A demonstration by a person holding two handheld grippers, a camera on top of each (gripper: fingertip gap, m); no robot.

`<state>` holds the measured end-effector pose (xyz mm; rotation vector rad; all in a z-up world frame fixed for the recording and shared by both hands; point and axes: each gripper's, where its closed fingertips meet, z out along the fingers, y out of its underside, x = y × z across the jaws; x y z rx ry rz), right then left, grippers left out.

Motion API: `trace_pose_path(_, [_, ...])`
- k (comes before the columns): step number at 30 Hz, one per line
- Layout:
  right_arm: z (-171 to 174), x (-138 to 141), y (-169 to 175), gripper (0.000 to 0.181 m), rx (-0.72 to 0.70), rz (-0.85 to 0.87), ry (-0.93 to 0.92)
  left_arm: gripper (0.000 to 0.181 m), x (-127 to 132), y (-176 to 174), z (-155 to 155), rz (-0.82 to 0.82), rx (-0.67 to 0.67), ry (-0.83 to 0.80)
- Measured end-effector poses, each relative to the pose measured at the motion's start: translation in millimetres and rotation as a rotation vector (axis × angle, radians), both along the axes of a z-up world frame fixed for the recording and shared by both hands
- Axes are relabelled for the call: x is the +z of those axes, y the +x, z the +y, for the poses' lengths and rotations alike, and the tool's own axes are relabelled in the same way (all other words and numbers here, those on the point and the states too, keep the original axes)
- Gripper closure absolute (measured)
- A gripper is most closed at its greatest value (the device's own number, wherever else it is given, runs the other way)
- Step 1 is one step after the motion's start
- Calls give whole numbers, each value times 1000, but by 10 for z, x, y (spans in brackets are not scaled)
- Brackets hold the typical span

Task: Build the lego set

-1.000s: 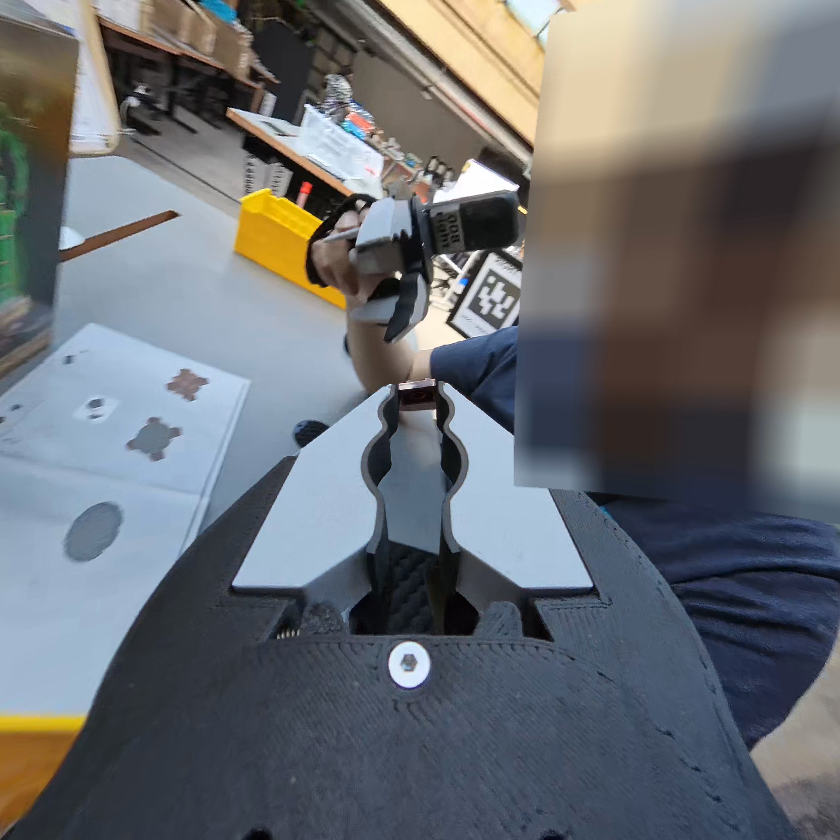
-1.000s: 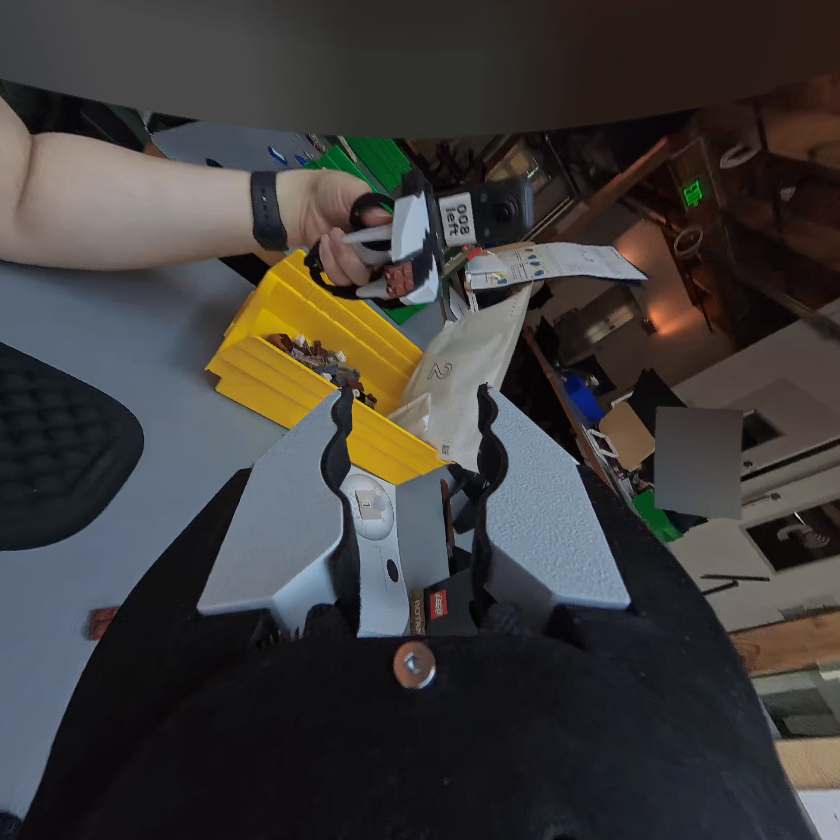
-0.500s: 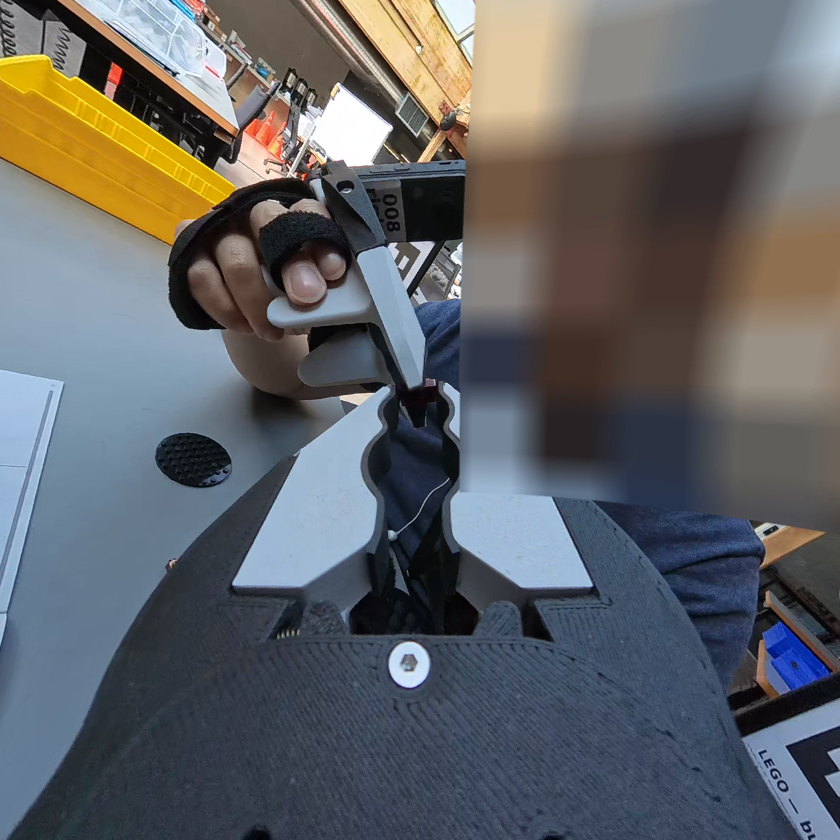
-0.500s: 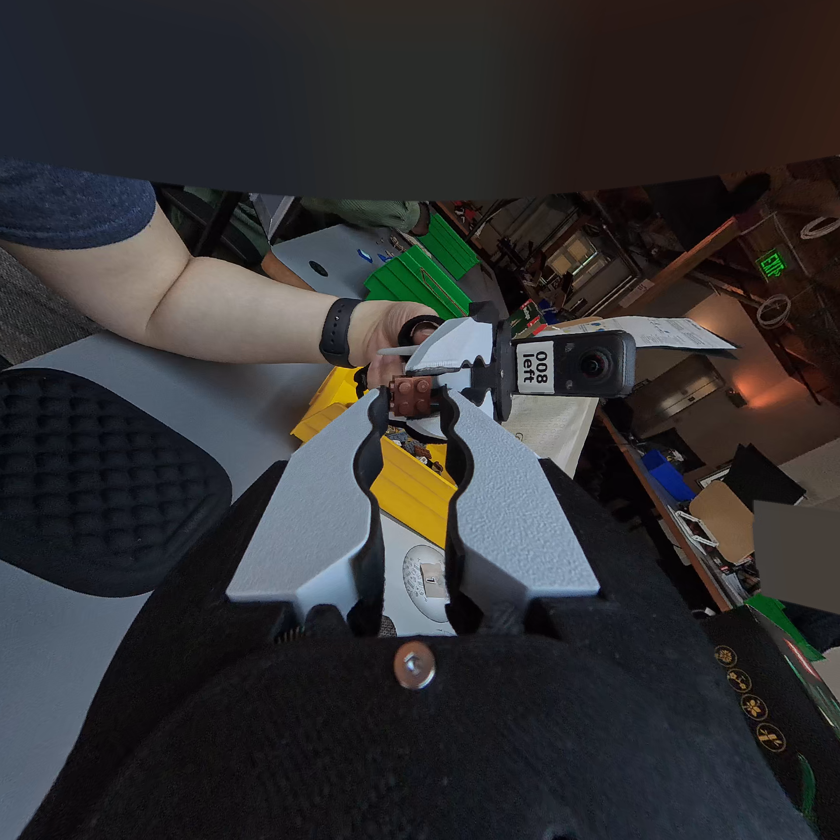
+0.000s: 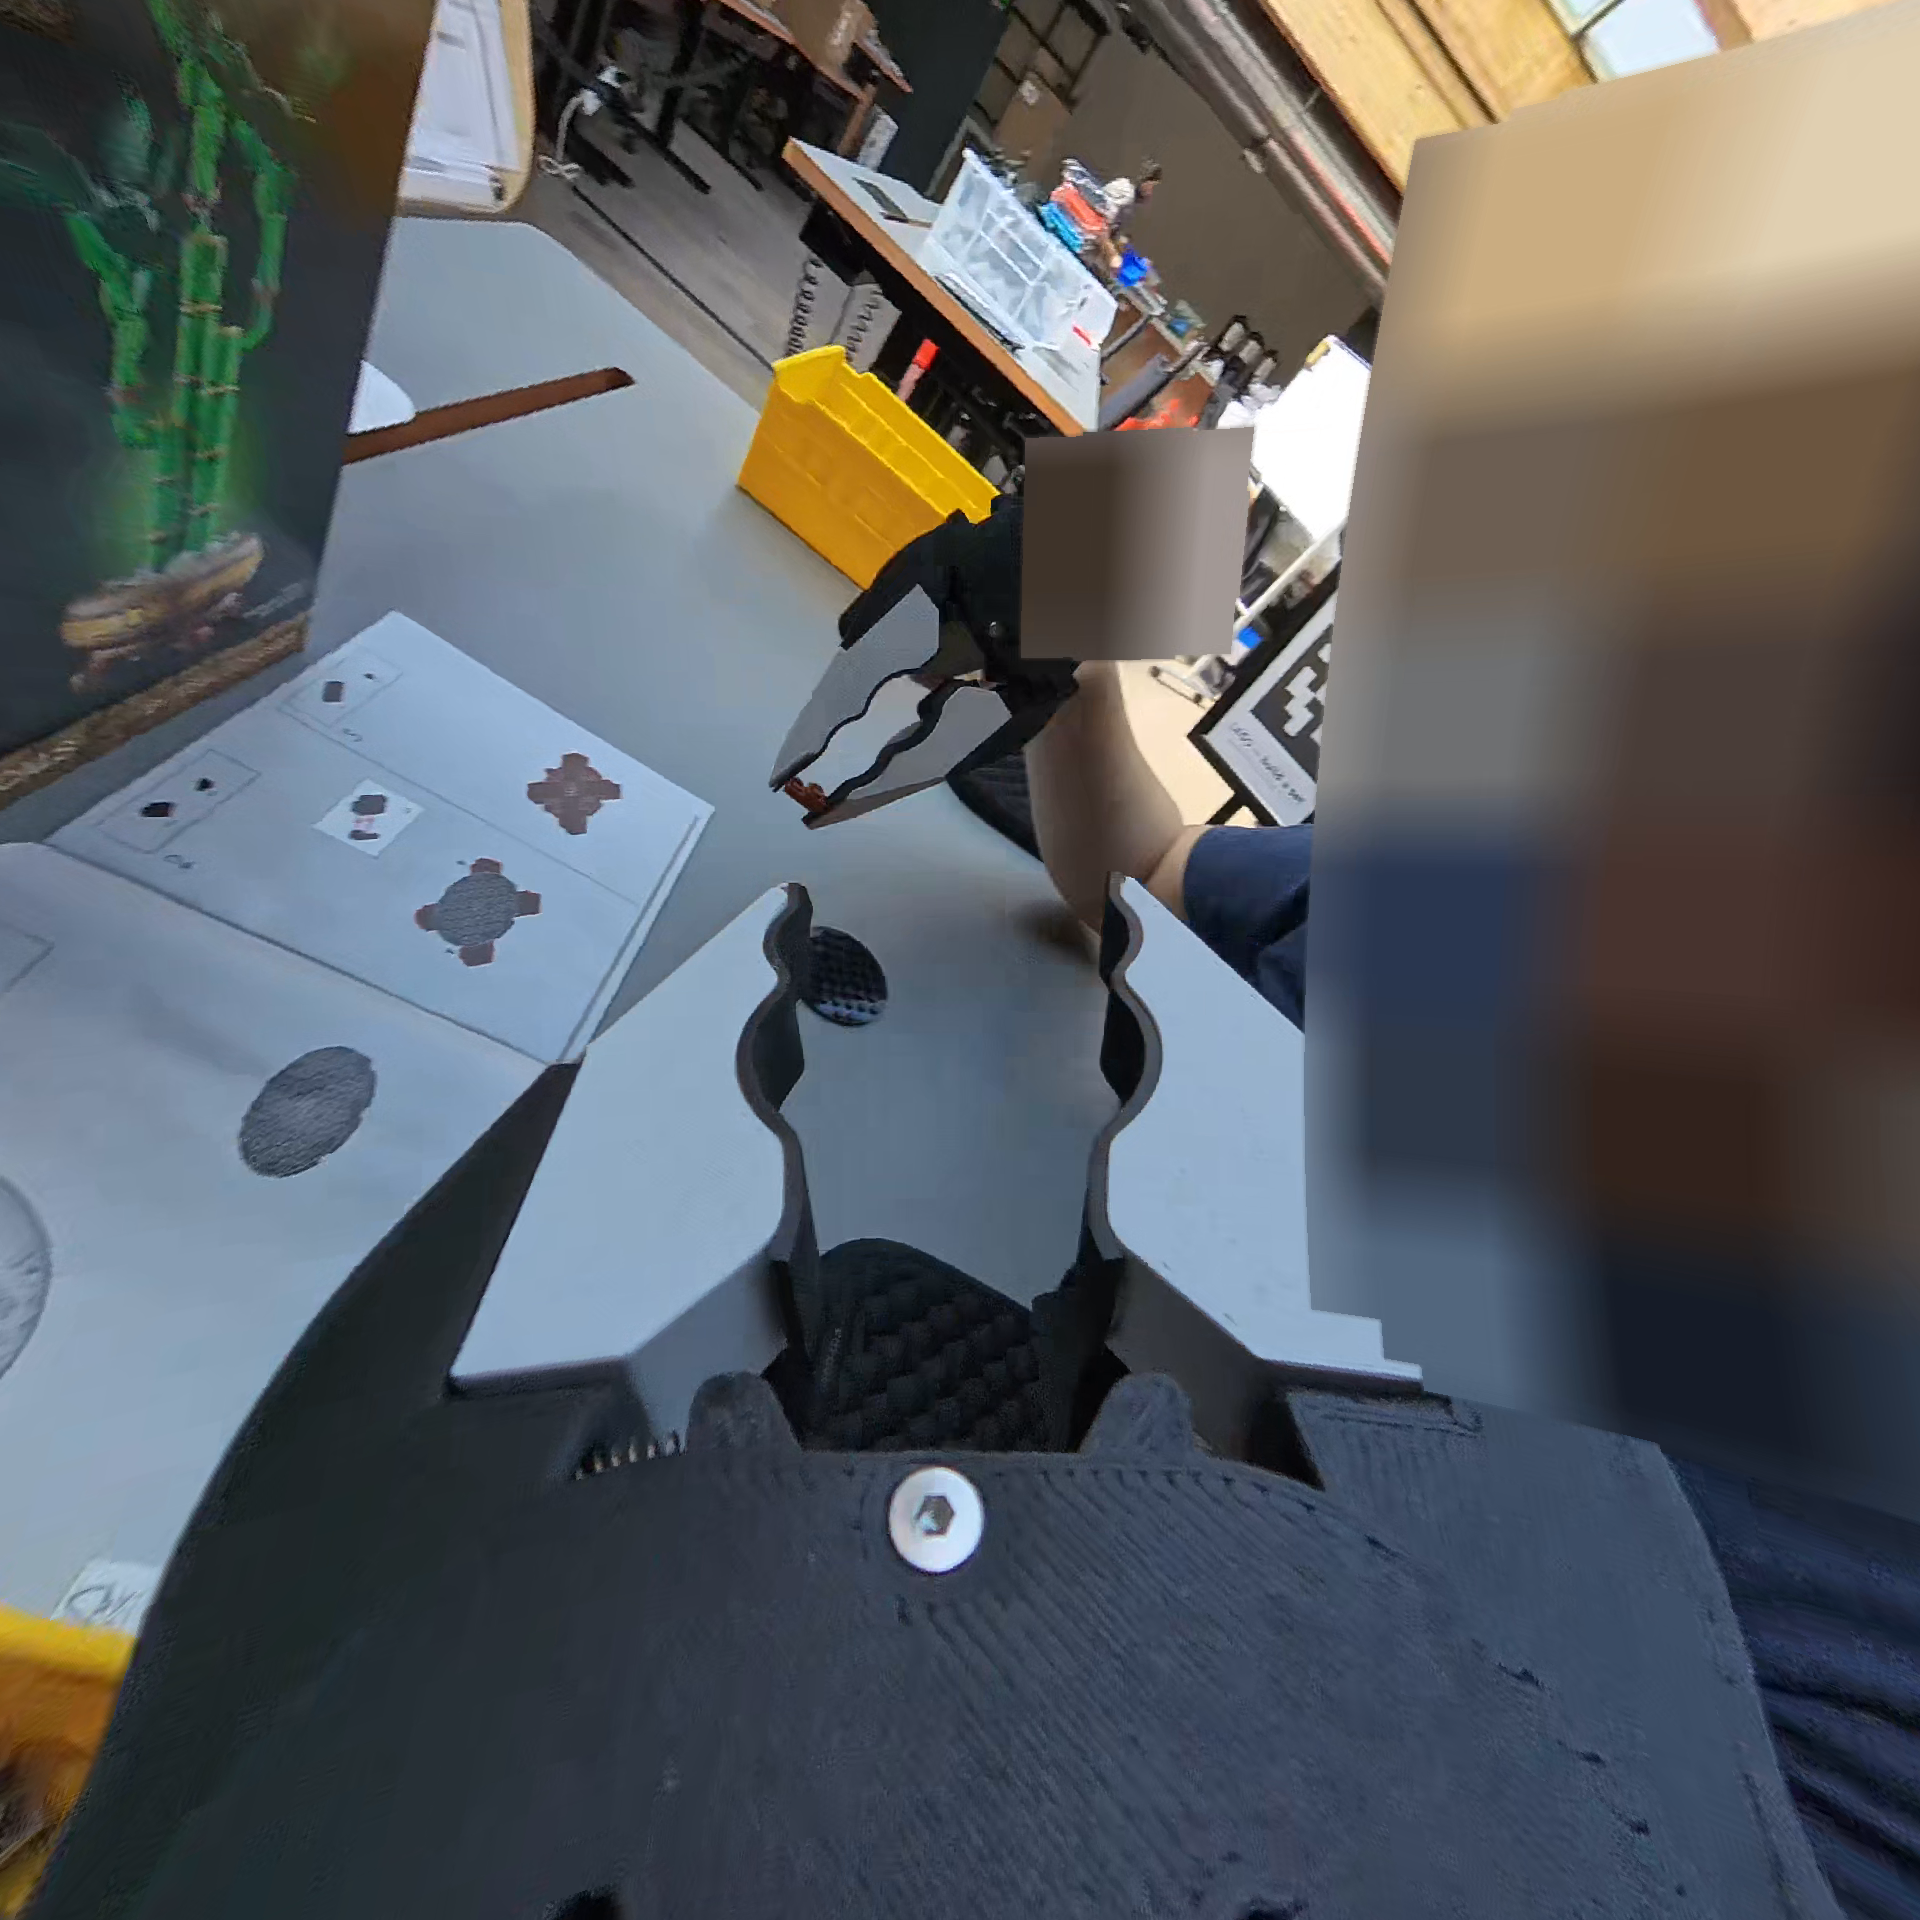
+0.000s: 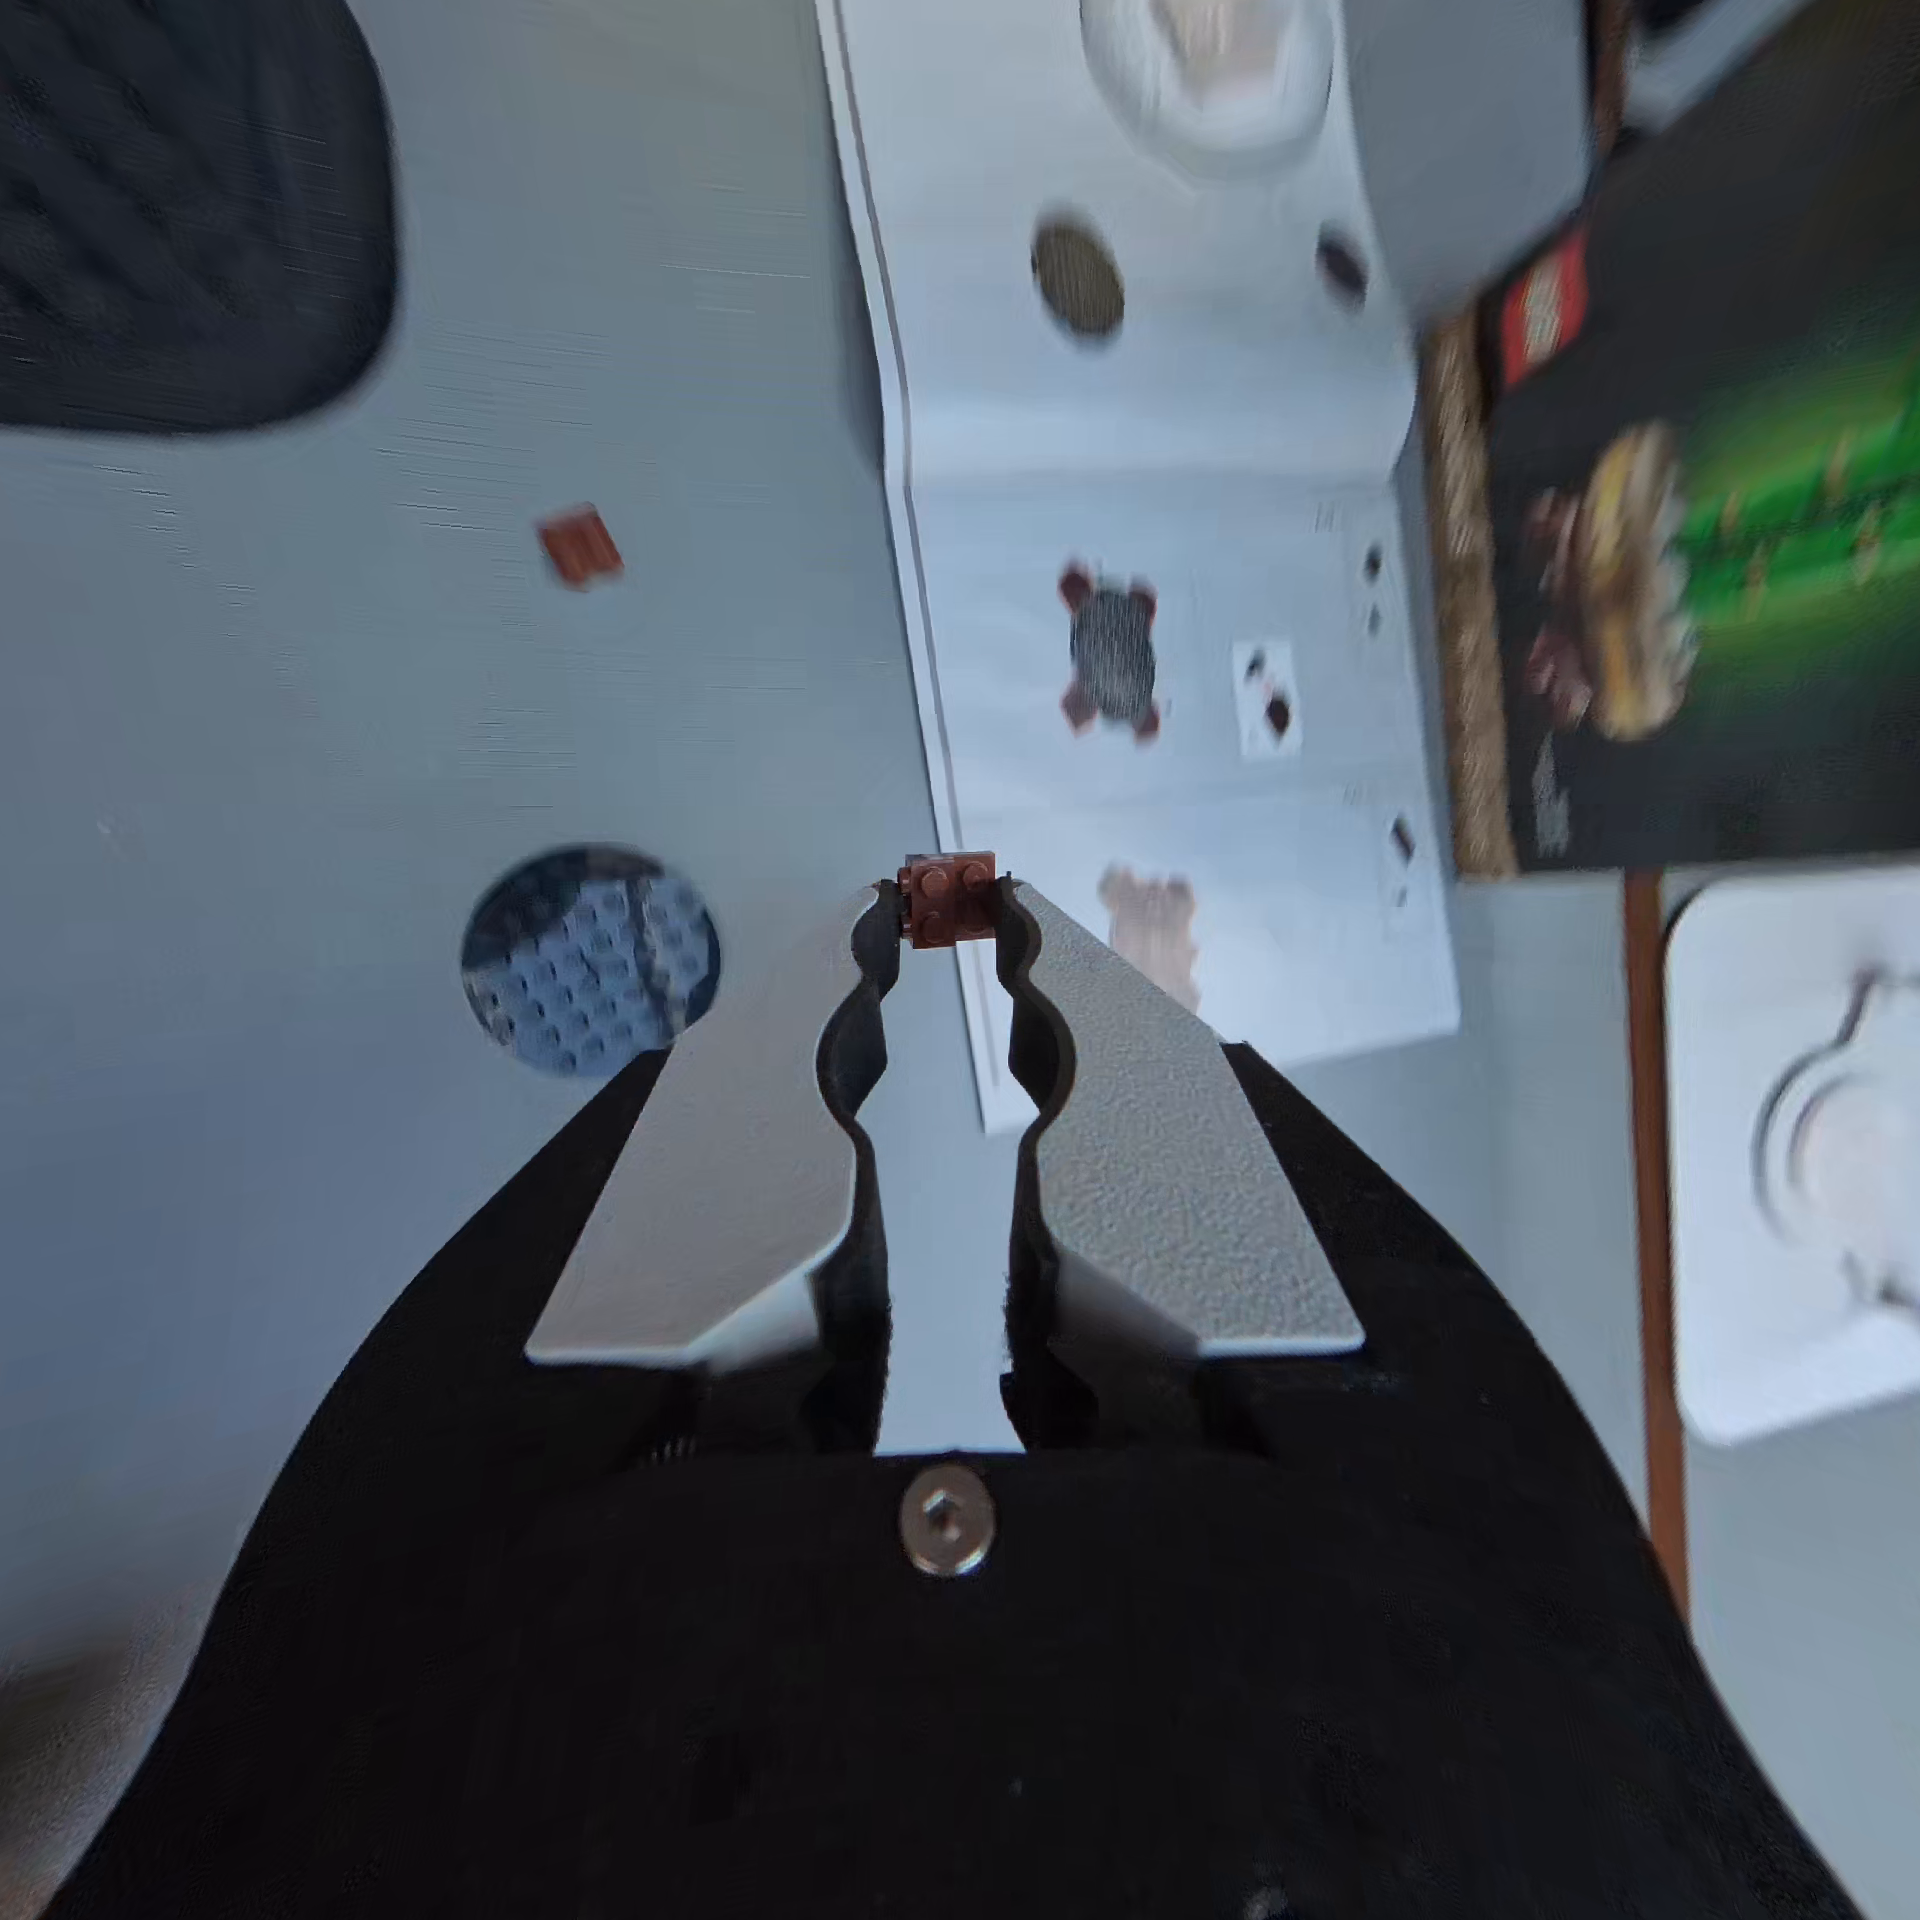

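Note:
My right gripper (image 6: 948,902) is shut on a small brown brick (image 6: 948,900) at its fingertips, above the grey table near the edge of the instruction booklet (image 6: 1164,665). It also shows in the left wrist view (image 5: 805,798), still holding the brown brick (image 5: 803,794). My left gripper (image 5: 951,904) is open and empty above the table. A round dark studded plate (image 6: 590,961) lies on the table left of the right gripper; it also shows in the left wrist view (image 5: 844,977). Another brown piece (image 6: 580,544) lies loose farther off.
The open booklet (image 5: 343,894) lies left of the left gripper. The dark set box (image 5: 145,353) stands behind it and shows in the right wrist view (image 6: 1704,540). A yellow bin (image 5: 852,468) sits at the back. A black studded mat (image 6: 177,208) lies at the upper left.
The brown brick has passed from my left gripper to my right. My left gripper has opened and drawn back. My right gripper has swung down toward the table with the brick.

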<state>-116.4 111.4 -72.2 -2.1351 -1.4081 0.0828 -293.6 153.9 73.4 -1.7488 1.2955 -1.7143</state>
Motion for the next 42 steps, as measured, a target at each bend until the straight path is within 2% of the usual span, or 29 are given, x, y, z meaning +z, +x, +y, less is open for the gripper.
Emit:
trace_pose_path(1, [-80,-187,270,164,-90,-66,-65,127,2,-32,55,21,49,33])
trace_pose_path(3, [-252,-417,578,164,-192,-97,-138,126,14,-92,115,55,118,87])
trace_pose_path(5, [-341,-518,709,164,-272,-63,-166,128,40,-142,132,76,164,127])
trace_pose_path(14, [-503,-783,917,164,-406,-76,-283,130,30,-238,89,165,241,255])
trace_pose_path(20, [-543,-849,948,163,-413,-79,-315,131,-81,-228,157,226,263,264])
trace_pose_path(29, [-534,-848,946,164,-401,-67,-309,133,-39,-389,343,240,367,297])
trace_pose_path(42, [-550,-768,924,154,-382,-34,-291,132,228,-934,501,215,561,367])
